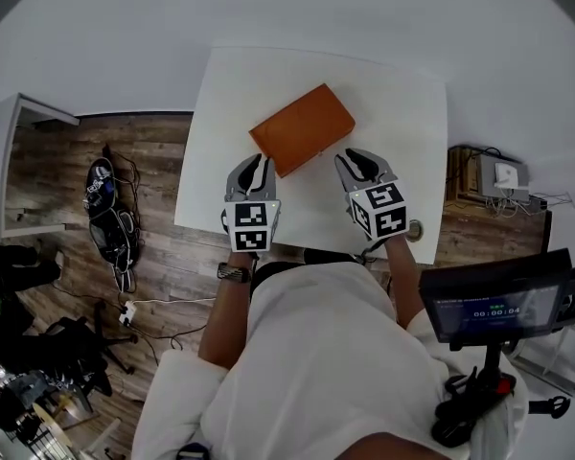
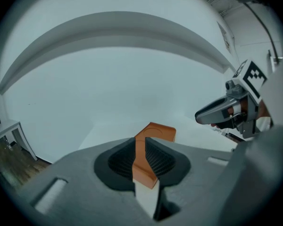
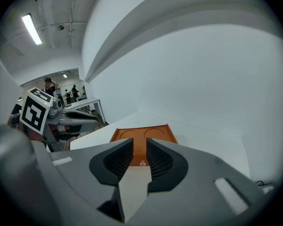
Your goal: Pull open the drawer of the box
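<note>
Though unseen in head view, knob (image 3: 142, 163) on box (image 3: 141, 134) framed by right gripper (image 3: 139, 147), jaws parted, left gripper (image 2: 140, 145) parted too.

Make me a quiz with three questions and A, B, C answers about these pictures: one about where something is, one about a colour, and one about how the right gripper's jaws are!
1. Where is the box?
A. on the white table
B. on the wood floor
C. on a chair

2. What colour is the box?
A. blue
B. orange
C. green

3. How are the jaws of the right gripper?
A. shut on the box
B. holding a cup
C. apart, gripping nothing

Answers:
1 A: the head view shows it lying on the tabletop.
2 B: it looks orange in every view.
3 C: the right gripper view shows a gap between them, with the box farther ahead.
</note>
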Available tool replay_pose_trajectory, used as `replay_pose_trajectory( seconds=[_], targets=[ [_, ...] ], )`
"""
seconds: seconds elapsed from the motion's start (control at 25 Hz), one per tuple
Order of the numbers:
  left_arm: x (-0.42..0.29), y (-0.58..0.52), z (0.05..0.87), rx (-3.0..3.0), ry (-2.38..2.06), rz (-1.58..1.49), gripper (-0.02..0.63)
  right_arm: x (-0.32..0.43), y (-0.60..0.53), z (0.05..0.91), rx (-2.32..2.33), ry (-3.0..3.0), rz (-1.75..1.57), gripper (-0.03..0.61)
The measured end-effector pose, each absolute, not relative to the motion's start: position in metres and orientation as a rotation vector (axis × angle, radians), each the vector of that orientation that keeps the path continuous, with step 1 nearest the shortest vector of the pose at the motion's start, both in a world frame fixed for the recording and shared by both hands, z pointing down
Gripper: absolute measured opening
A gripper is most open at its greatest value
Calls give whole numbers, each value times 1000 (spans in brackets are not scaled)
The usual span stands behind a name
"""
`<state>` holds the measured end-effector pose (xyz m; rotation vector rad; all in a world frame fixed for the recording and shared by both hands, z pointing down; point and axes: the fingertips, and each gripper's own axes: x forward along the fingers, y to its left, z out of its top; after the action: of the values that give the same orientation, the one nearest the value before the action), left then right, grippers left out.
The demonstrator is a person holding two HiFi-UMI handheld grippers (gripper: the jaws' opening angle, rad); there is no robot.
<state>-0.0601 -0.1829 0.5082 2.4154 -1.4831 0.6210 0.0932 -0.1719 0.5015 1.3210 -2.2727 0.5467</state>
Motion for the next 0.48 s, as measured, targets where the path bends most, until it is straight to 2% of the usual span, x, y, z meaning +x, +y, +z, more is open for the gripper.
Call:
replay_pose_trajectory(
  seconds=[0.48],
  targets=[
    [-64,-188,554,2286,-1469,733,77,88,-184,556,1166,-2206,605,97]
  ],
)
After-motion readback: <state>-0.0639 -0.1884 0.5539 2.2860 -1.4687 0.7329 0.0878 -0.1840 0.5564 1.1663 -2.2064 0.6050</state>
